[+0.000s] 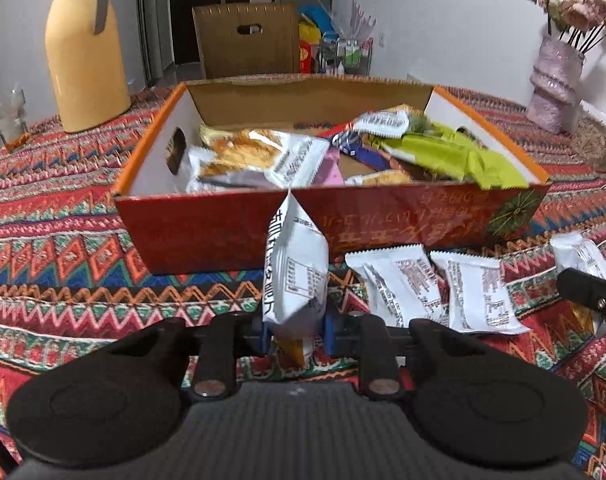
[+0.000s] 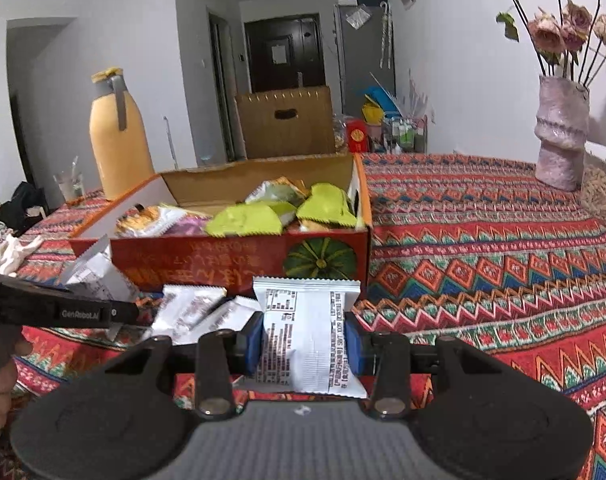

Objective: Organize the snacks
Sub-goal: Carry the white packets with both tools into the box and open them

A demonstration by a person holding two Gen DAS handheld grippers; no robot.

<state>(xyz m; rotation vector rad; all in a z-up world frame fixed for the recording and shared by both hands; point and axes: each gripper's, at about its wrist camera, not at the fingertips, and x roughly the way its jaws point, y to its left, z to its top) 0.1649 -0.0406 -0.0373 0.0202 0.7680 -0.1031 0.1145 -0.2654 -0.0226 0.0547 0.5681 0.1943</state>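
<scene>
Both tools — left point(image 1: 295, 338), right point(image 2: 305, 344) — are clamped on white packets point(image 1: 297, 268) point(image 2: 309, 332), held edgewise facing the box point(image 1: 231, 232), likely for dropping in.

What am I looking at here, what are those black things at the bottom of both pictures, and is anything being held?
No robot: a person holds a hand-held clamp in each hand, each with a camera looking along its fingers. In the left view, the left gripper is shut on a white snack packet. In the right view, the right gripper is shut on another white packet. Ahead stands a red cardboard box holding snacks, on a patterned tablecloth. More white packets lie loose before the box. A yellow jug and a vase of flowers stand behind.
</scene>
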